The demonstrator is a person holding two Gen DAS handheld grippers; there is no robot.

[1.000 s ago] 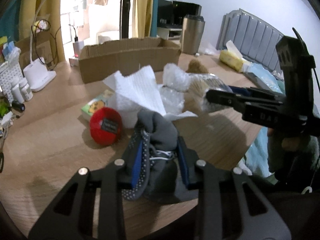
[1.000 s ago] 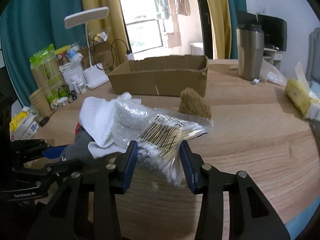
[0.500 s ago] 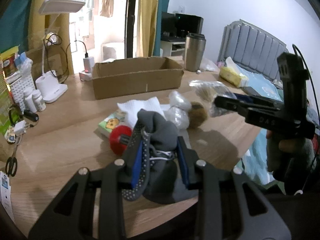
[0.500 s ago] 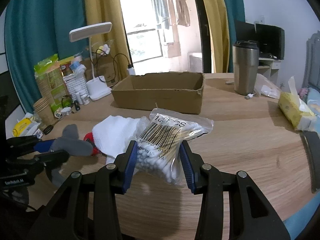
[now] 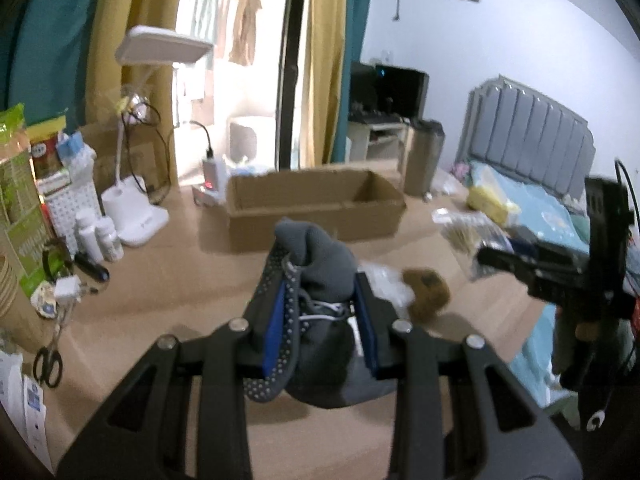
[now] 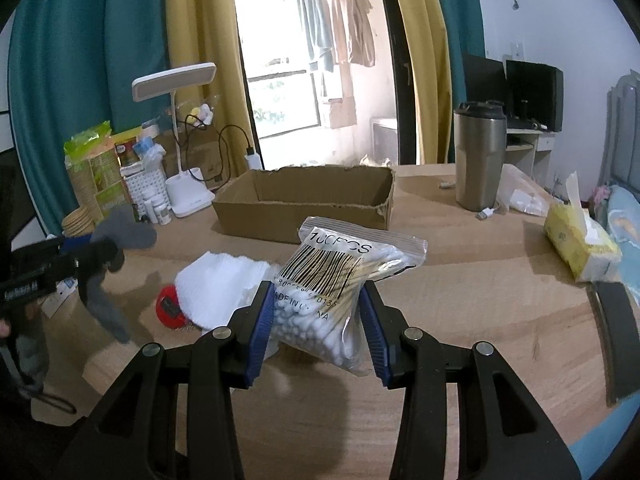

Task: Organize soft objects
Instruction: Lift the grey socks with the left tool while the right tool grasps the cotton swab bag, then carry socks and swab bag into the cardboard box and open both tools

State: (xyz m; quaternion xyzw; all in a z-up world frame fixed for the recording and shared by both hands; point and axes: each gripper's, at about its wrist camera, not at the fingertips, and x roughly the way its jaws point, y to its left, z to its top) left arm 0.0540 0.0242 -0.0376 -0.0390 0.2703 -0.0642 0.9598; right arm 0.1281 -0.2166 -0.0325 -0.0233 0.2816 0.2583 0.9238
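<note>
My left gripper is shut on a grey sock with dotted soles, held above the wooden table. It also shows at the left of the right wrist view. My right gripper is shut on a clear bag of cotton swabs with a barcode, held above the table; the bag also shows in the left wrist view. An open cardboard box stands at the back of the table. A white cloth, a red round object and a brown fuzzy lump lie on the table below.
A white desk lamp, small bottles and snack packs stand at the left. A steel tumbler and a yellow tissue pack are at the right. Scissors lie at the left edge.
Both grippers have risen and pulled back from the pile with the sock and the swab bag still held. The box now shows from higher up.
</note>
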